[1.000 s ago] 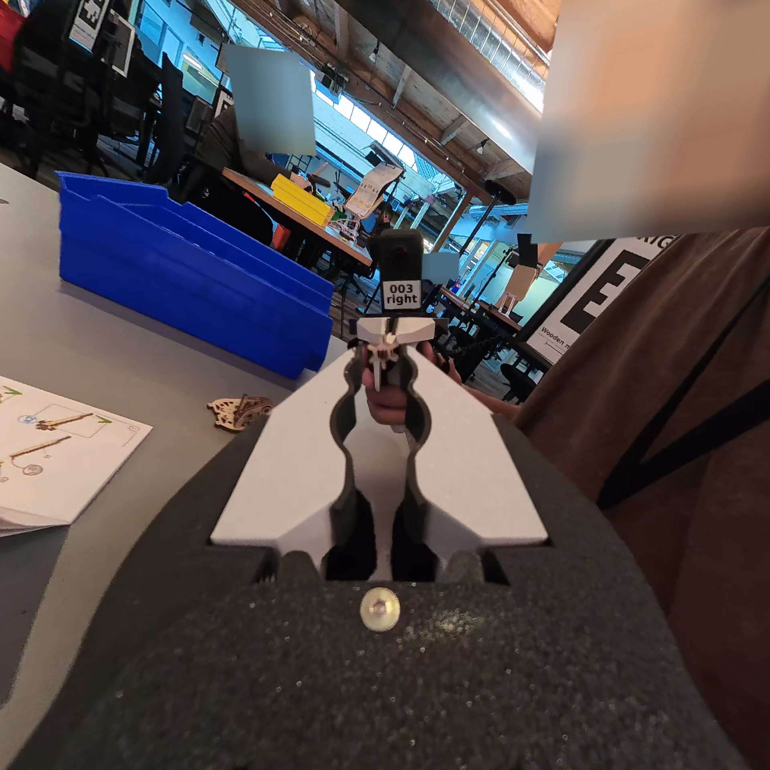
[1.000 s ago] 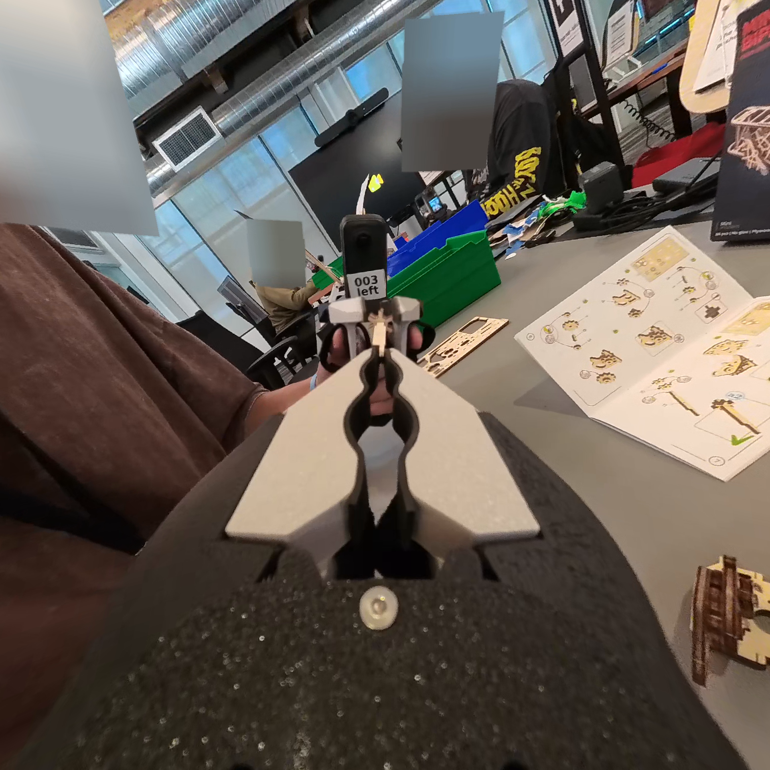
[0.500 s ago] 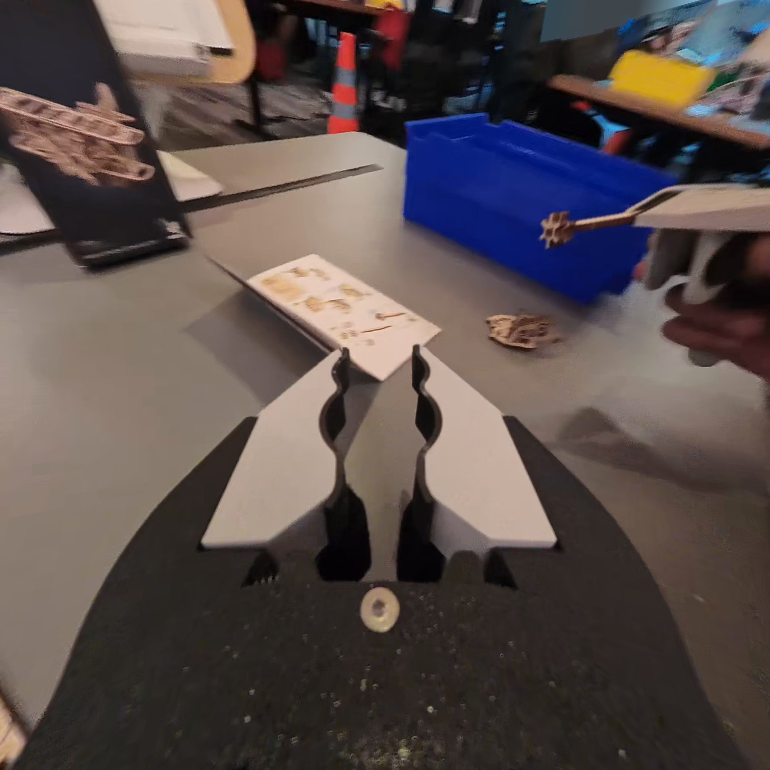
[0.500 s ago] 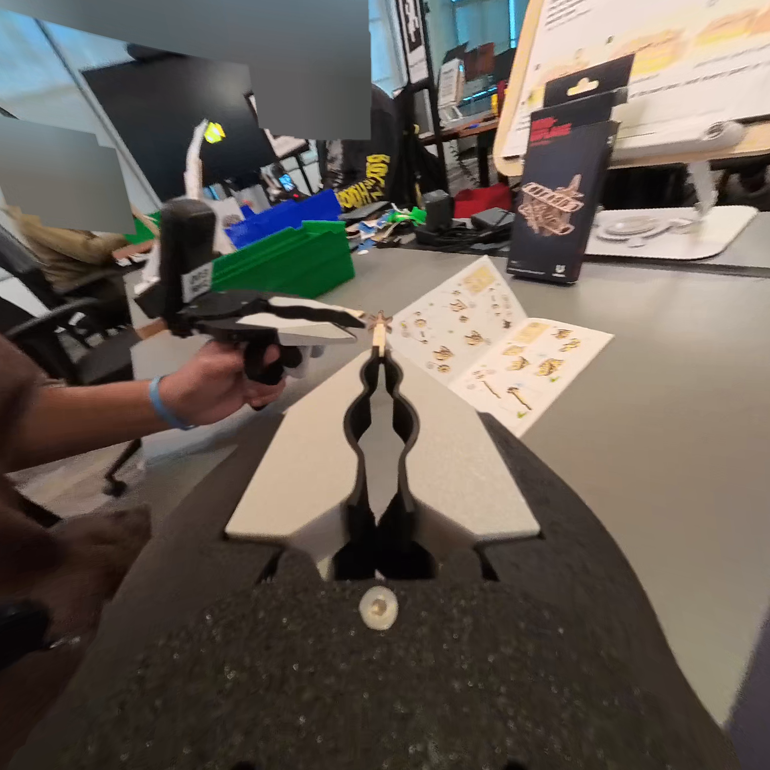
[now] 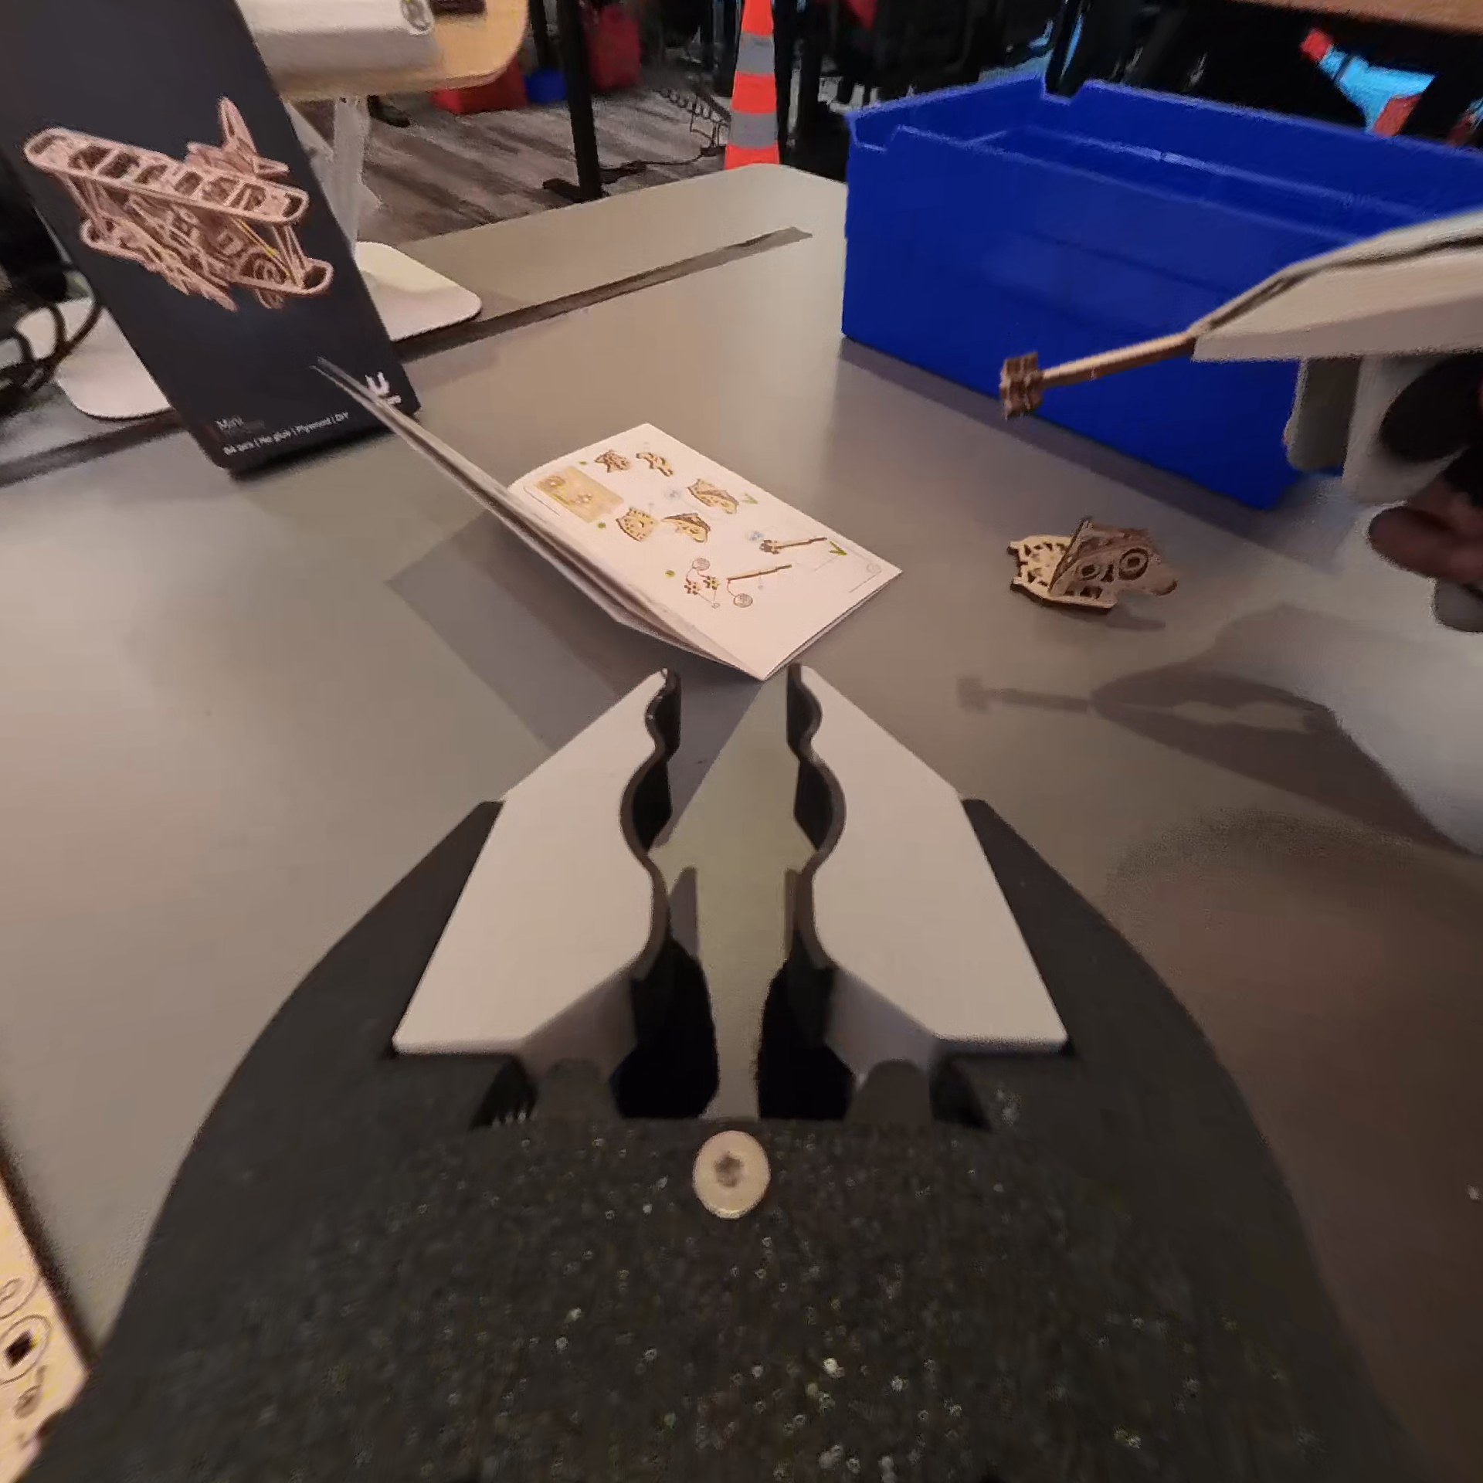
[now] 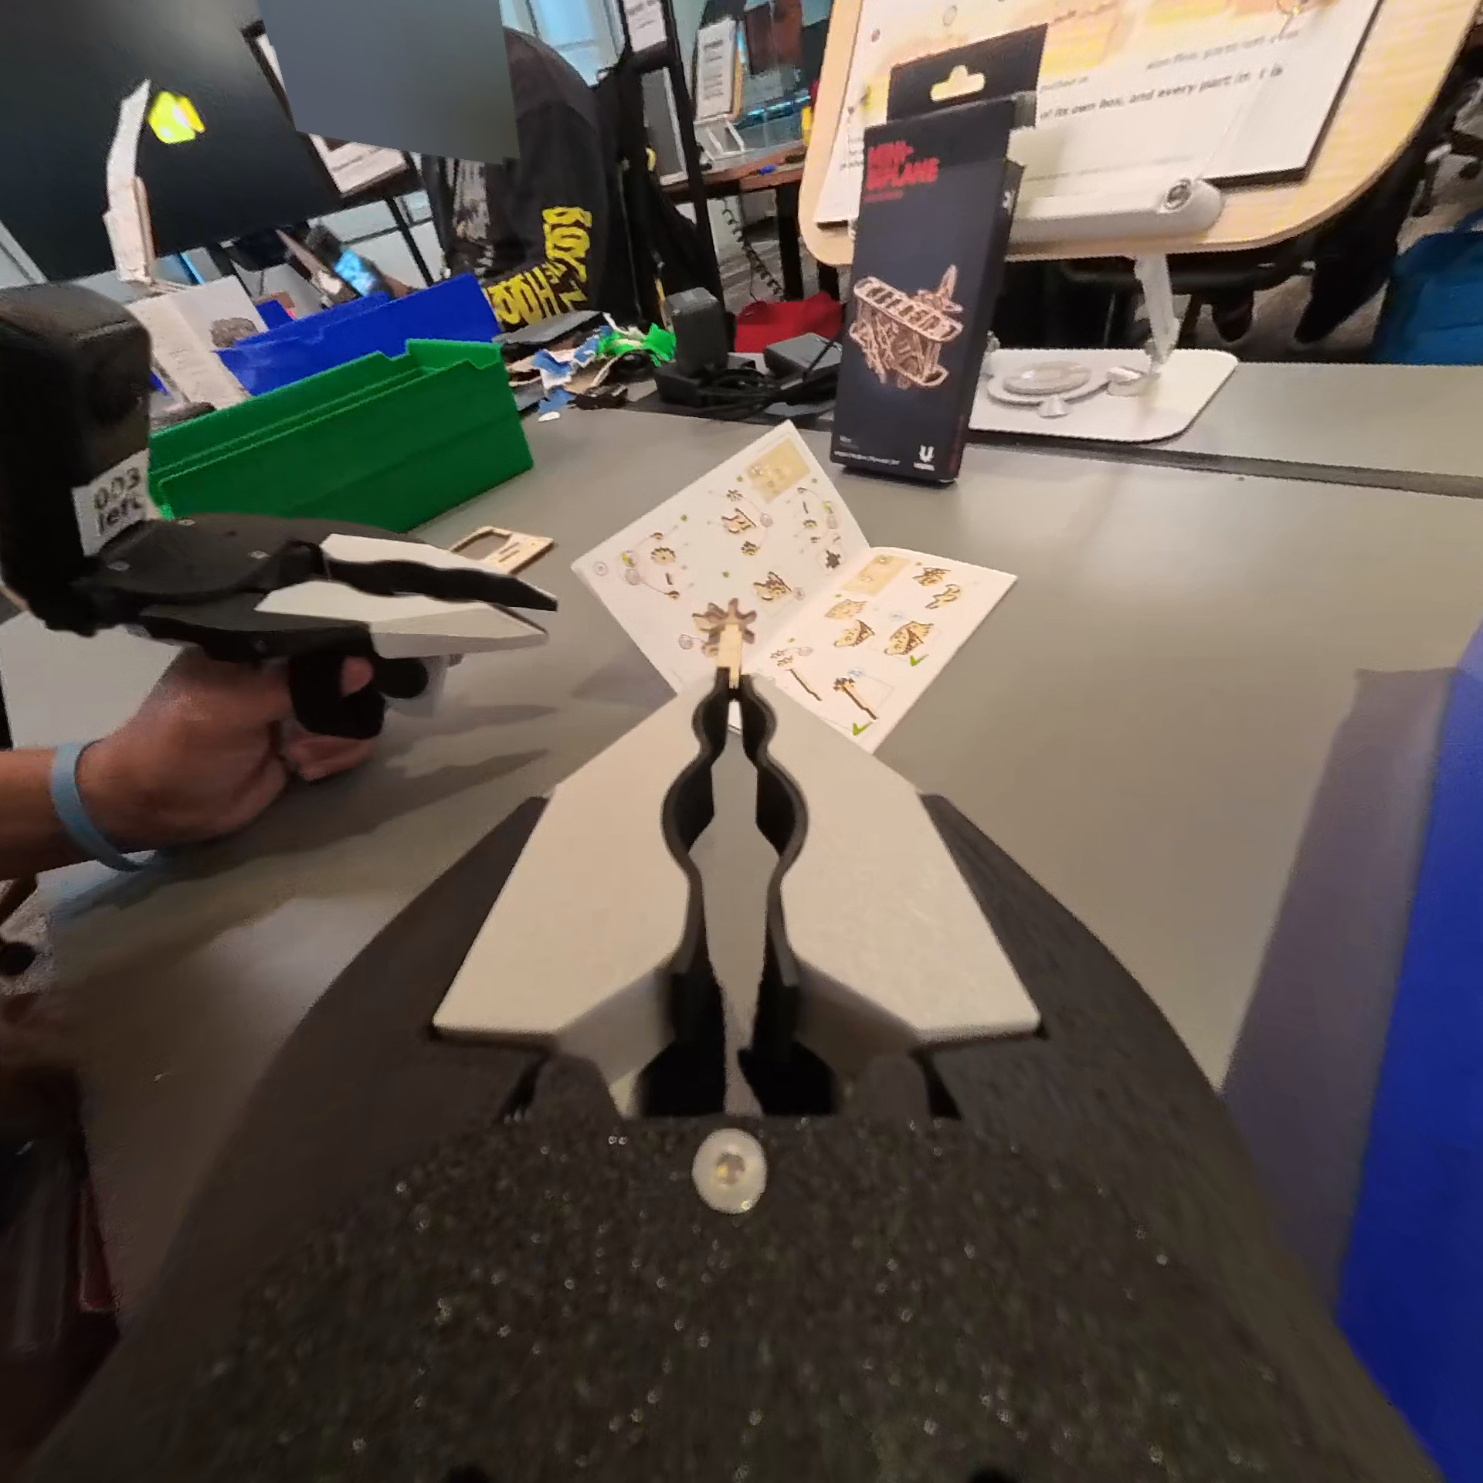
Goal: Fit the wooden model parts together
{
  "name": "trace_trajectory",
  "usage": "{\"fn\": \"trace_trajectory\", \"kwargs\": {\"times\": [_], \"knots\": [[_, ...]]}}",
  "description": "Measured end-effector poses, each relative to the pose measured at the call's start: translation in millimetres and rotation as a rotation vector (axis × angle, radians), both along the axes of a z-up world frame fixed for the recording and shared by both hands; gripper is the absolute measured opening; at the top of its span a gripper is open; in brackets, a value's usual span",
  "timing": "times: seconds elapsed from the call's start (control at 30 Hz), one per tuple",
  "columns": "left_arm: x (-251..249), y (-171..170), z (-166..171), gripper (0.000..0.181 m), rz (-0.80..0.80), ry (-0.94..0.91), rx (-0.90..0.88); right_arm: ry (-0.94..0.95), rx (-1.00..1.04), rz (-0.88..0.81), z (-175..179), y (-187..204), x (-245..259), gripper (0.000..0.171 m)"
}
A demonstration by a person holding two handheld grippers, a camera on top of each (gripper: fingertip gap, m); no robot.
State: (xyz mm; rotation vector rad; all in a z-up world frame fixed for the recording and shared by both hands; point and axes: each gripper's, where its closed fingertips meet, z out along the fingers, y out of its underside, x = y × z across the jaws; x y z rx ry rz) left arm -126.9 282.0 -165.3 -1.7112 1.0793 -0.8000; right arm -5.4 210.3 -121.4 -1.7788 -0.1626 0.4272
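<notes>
While the left claw [image 5: 732, 706] hovers over the grey surface [image 5: 241, 722] with its 2 fingers parted and nothing between them, the right claw [image 6: 732, 696] is pinched tight on a thin wooden stick with a small gear at its tip [image 6: 729, 634], held up in the air above the open white instruction booklet [image 6: 923, 610]. Over by the blue plastic bin [image 5: 1123, 265], a small part-built wooden model piece [image 5: 1083, 566] lies on the surface, well apart from both claws.
</notes>
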Motion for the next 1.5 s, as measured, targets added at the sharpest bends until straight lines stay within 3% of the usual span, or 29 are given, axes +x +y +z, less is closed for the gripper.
{"fn": "trace_trajectory", "kwargs": {"times": [0.2,0.33,0.87,1.07,1.23,1.5], "knots": [[3.8,-1.6,-9.3,0.024,-0.011,0.064,-0.002,0.063,-0.055,-0.059,-7.7,1.3,19.3,0.001],[5.1,-1.5,-13.9,0.023,-0.013,0.094,-0.010,0.009,-0.076,-0.073,-15.0,3.3,26.1,0.001],[6.3,-0.5,-20.0,0.021,-0.013,0.124,-0.034,-0.097,-0.050,-0.041,-15.4,3.4,18.0,0.002],[7.4,-3.1,-19.3,0.020,-0.029,0.123,-0.023,-0.031,-0.078,-0.012,-14.3,1.3,9.0,0.002],[8.5,-6.1,-18.8,0.020,-0.048,0.122,-0.016,-0.082,-0.211,0.025,-39.4,-2.2,-4.3,0.002],[8.9,-10.5,-14.0,0.020,-0.074,0.094,-0.002,-0.222,-0.257,0.085,-58.9,-6.5,-21.9,0.002]]}}
